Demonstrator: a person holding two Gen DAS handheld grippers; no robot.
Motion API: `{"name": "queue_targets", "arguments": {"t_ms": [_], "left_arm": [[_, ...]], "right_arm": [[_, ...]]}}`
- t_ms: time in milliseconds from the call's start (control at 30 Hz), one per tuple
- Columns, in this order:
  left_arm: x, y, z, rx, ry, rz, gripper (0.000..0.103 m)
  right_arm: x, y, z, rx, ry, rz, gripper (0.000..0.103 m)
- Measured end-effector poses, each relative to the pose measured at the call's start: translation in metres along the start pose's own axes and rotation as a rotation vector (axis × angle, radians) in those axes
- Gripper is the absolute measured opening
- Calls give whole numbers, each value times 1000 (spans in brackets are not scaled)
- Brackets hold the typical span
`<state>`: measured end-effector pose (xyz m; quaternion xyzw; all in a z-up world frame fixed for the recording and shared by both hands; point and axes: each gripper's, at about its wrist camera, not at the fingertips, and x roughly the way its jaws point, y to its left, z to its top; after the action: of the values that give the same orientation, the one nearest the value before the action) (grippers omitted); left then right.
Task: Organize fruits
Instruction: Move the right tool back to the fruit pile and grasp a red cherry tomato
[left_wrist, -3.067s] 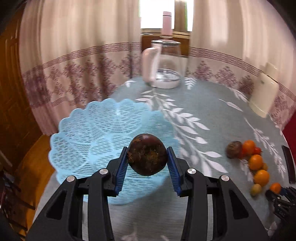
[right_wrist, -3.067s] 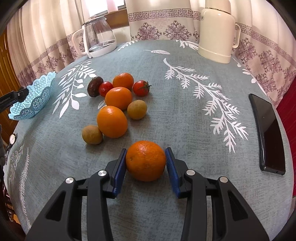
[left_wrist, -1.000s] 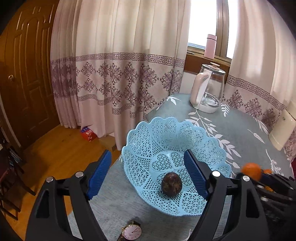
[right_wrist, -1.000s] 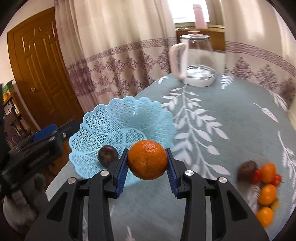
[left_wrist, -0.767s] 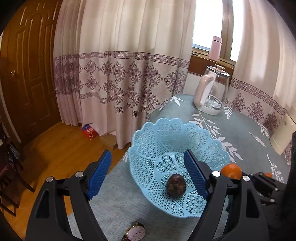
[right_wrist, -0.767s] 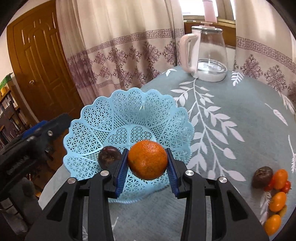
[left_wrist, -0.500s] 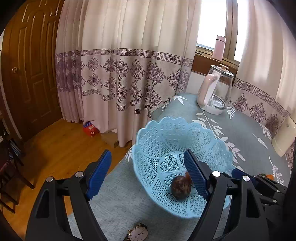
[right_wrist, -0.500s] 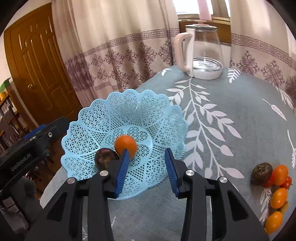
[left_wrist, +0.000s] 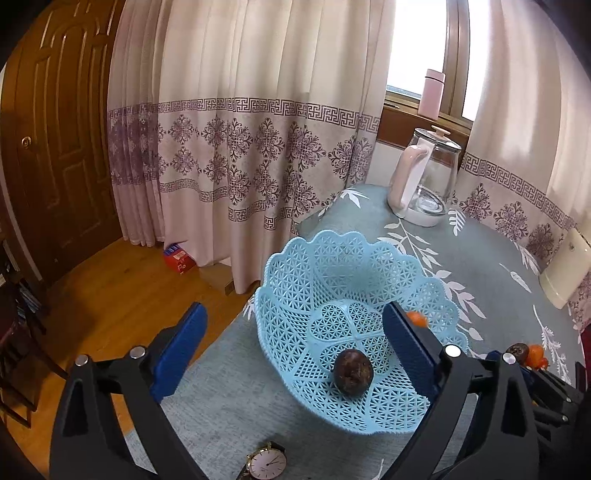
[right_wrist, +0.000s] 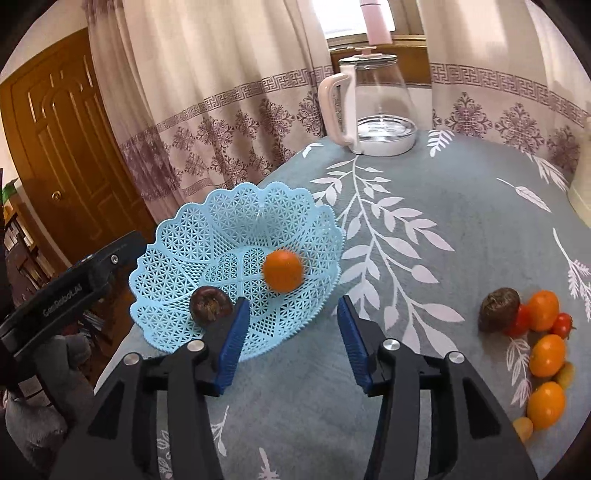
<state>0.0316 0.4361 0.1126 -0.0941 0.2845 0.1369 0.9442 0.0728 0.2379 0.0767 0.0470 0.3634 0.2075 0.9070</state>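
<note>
Right wrist view shows my right gripper (right_wrist: 290, 341) spread and empty, nearer the loose fruit pile (right_wrist: 543, 332) at right than my equally spread left gripper (left_wrist: 291, 349), while the orange (right_wrist: 282, 270), blurred, probably rolls in the basket (right_wrist: 177, 229).

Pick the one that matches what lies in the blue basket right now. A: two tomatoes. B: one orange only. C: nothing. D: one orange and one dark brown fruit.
D: the right wrist view shows an orange and a dark brown fruit inside the blue basket, apart from each other, while the other fruits lie on the table.
</note>
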Motion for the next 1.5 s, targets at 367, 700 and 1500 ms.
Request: {"name": "queue_targets", "arguments": {"t_ms": [367,700,1500], "left_arm": [[-8,-7,-1,3,-11,-19,100],[-11,-16,-2,14,-7,-48,100],[-22,-51,-12,92,-10,-107,100]], "right_arm": [[-22,-28,-12,87,-47,-50,74],[-44,-70,-31,188,-60,-115,76],[-102,-190,-53,439,-143,-337,76]]}}
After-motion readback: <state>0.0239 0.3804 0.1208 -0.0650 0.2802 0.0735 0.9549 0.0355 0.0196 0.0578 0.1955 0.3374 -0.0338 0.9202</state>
